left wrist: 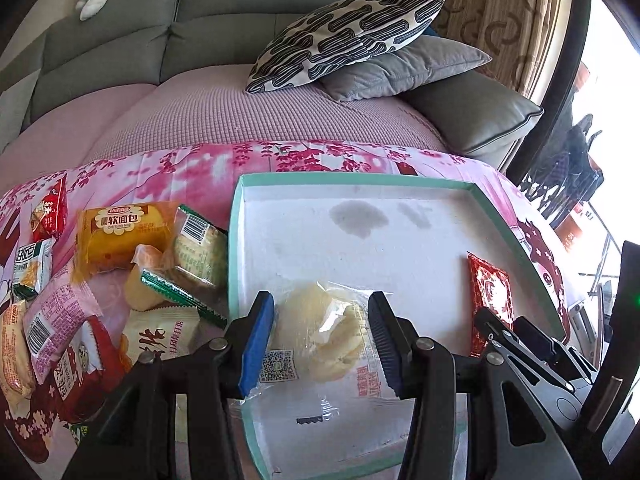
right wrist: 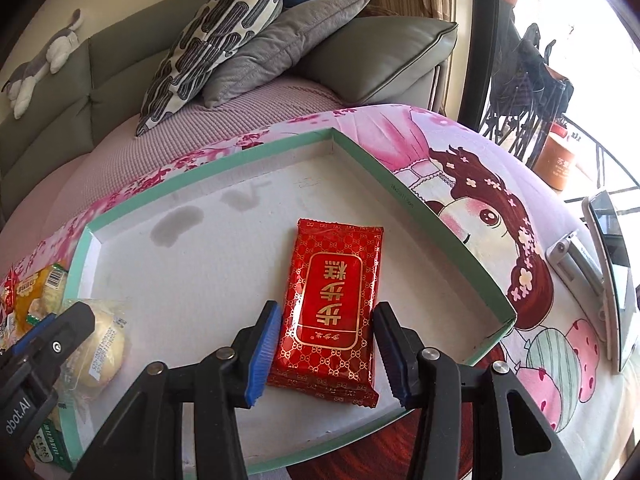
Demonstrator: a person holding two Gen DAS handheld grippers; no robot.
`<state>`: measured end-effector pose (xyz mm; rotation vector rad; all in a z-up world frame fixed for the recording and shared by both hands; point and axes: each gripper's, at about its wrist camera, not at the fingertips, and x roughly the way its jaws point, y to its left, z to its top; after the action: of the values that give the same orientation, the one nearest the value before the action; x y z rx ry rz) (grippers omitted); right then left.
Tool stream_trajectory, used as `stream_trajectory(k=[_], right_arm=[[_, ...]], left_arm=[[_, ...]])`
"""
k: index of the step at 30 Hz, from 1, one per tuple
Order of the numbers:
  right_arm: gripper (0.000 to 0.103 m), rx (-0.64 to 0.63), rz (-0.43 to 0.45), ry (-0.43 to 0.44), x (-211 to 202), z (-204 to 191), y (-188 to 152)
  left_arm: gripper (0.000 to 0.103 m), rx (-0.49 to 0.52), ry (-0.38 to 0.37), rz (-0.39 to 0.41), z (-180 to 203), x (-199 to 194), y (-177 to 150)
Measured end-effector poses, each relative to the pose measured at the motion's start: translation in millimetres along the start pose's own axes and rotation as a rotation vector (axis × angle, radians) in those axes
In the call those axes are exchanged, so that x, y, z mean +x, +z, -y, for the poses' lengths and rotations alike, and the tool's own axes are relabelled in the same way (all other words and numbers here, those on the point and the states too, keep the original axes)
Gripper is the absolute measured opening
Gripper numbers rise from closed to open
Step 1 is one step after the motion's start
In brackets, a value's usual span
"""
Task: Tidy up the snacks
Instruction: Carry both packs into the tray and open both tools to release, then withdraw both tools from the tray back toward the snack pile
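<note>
One shallow white cardboard box with a mint-green rim [left wrist: 236, 240] holds two snacks: one clear-wrapped pale yellow bun [left wrist: 324, 336] and one glossy red foil packet with gold lettering [right wrist: 332, 312]. Left of the box lies a pile of roughly nine wrapped snacks [left wrist: 120, 280], some overlapping. Beyond the box sit three cushions: one black-and-white patterned [left wrist: 344, 40], two grey [left wrist: 404, 68].

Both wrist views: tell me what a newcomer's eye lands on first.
The red packet with gold lettering stands out, lying in the shallow green-rimmed tray between the open fingers of the right gripper. Beside it, the left gripper straddles a clear-wrapped pale bun. A heap of snack packs lies on the pink cloth left of the tray.
</note>
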<state>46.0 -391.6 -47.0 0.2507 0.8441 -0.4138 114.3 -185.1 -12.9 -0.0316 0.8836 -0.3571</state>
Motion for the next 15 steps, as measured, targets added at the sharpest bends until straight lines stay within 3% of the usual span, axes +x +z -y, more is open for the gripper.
stream_trajectory(k=[4, 11, 13, 15], right_arm=[[0.065, -0.014, -0.009, 0.008, 1, -2, 0], [0.092, -0.032, 0.044, 0.025, -7, -7, 2], [0.101, -0.035, 0.061, 0.024, -10, -7, 3], [0.103, -0.034, 0.072, 0.031, -11, -6, 3]], left_arm=[[0.065, -0.014, -0.002, -0.032, -2, 5, -1], [0.070, -0.016, -0.014, -0.037, 0, -4, 1], [0.079, -0.012, -0.023, -0.025, 0, -11, 3], [0.089, -0.022, -0.029, -0.014, 0, -18, 4]])
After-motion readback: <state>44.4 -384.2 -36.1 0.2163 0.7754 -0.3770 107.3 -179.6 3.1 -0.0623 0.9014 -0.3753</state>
